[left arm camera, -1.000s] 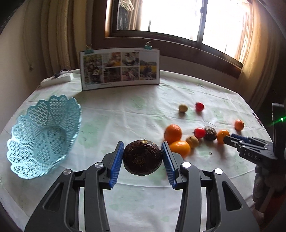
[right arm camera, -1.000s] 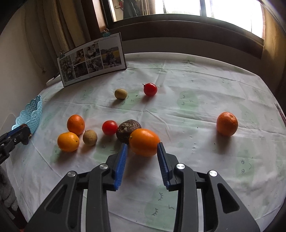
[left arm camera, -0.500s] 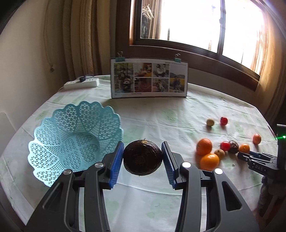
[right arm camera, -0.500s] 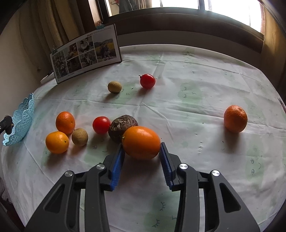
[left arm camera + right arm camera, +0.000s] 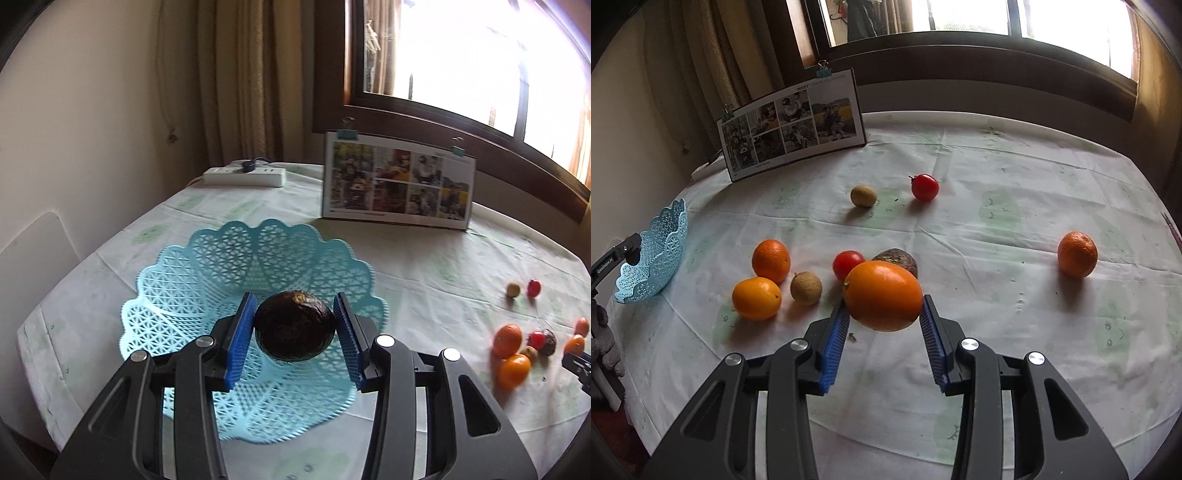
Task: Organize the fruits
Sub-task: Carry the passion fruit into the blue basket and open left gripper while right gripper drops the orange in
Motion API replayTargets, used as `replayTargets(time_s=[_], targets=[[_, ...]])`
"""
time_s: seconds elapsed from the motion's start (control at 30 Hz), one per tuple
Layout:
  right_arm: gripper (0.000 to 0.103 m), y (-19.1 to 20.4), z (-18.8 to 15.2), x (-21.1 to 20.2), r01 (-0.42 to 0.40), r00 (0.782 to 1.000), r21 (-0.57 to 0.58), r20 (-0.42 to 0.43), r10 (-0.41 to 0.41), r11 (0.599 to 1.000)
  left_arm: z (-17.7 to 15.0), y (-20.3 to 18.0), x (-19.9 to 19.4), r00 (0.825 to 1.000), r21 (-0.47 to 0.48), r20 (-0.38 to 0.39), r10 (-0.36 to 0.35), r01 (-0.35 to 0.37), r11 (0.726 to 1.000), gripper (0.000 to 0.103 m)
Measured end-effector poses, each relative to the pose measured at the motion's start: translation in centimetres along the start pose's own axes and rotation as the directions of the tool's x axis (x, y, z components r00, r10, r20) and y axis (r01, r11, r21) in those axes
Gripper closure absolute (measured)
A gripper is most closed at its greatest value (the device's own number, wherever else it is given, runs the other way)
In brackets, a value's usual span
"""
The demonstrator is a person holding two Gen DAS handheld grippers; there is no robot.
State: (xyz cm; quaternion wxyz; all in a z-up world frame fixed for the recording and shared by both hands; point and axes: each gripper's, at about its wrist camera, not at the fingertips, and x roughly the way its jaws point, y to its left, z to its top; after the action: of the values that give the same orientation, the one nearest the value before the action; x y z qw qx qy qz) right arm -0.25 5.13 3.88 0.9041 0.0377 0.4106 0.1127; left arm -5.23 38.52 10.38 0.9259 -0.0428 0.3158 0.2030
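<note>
Avocado point(image 5: 294, 325) between left tongs point(image 5: 294, 334) — over basket point(image 5: 207, 280)

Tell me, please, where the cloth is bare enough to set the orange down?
Bare cloth lies between the dark wrinkled fruit and the lone orange, and behind the far tomato toward the window. It is crowded left of the right gripper, around the two oranges and the brown fruit.
</note>
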Motion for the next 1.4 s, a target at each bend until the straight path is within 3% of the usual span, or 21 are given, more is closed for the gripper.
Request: replayTargets(time_s=[0.23,0.3,0.37,0.47,0.7,0.83,0.93,1.2,1.3,1.4], targets=[[0.063,3.6,0.9,0.3,-0.028,1.0,-0.051,-0.003,0.028,0.998,0.4,2.3,0.7,0.999,-0.014,0.017,0.042,-0.042,0.999,0.058],[0.063,4.6,1.1,0.5,-0.039,0.999,-0.06,-0.002,0.038,0.997,0.4,2.9,0.9,0.999,-0.027,0.01,0.036,-0.036,0.999,0.05],[0.063,5.7,1.4,0.6,-0.053,0.999,-0.07,-0.003,0.053,0.996,0.3,3.6,0.8,1.0,-0.046,0.008,0.026,-0.026,0.999,0.032],[0.063,7.6,1.9,0.9,-0.086,0.996,-0.093,-0.003,0.086,0.992,0.3,4.4,0.5,1.0,-0.06,0.014,0.026,-0.025,0.998,0.017],[0.063,14.6,3.5,1.9,-0.212,0.977,-0.188,-0.012,0.213,0.959,0.1,6.7,-0.6,0.998,-0.103,0.036,0.057,-0.053,0.993,0.004],[0.063,18.6,4.3,2.5,-0.287,0.957,-0.233,-0.032,0.287,0.929,0.0,7.8,-1.0,0.996,-0.116,0.054,0.069,-0.062,0.991,0.003],[0.063,21.5,4.4,2.9,-0.338,0.94,-0.277,-0.05,0.338,0.9,-0.3,8.8,-1.3,0.992,-0.133,0.049,0.115,-0.107,0.985,0.003],[0.062,26.6,4.3,4.9,-0.407,0.913,-0.298,-0.111,0.392,0.863,-0.5,11.4,-1.5,0.986,-0.22,0.027,0.162,-0.152,0.964,0.003],[0.048,26.8,4.2,4.9,-0.413,0.91,-0.288,-0.1,0.401,0.864,-0.6,11.9,-1.5,0.979,-0.23,0.024,0.201,-0.19,0.954,0.003],[0.046,26.4,3.9,4.7,-0.41,0.912,-0.284,-0.1,0.398,0.867,-0.7,11.9,-1.4,0.977,-0.235,0.015,0.213,-0.204,0.95,0.003]])
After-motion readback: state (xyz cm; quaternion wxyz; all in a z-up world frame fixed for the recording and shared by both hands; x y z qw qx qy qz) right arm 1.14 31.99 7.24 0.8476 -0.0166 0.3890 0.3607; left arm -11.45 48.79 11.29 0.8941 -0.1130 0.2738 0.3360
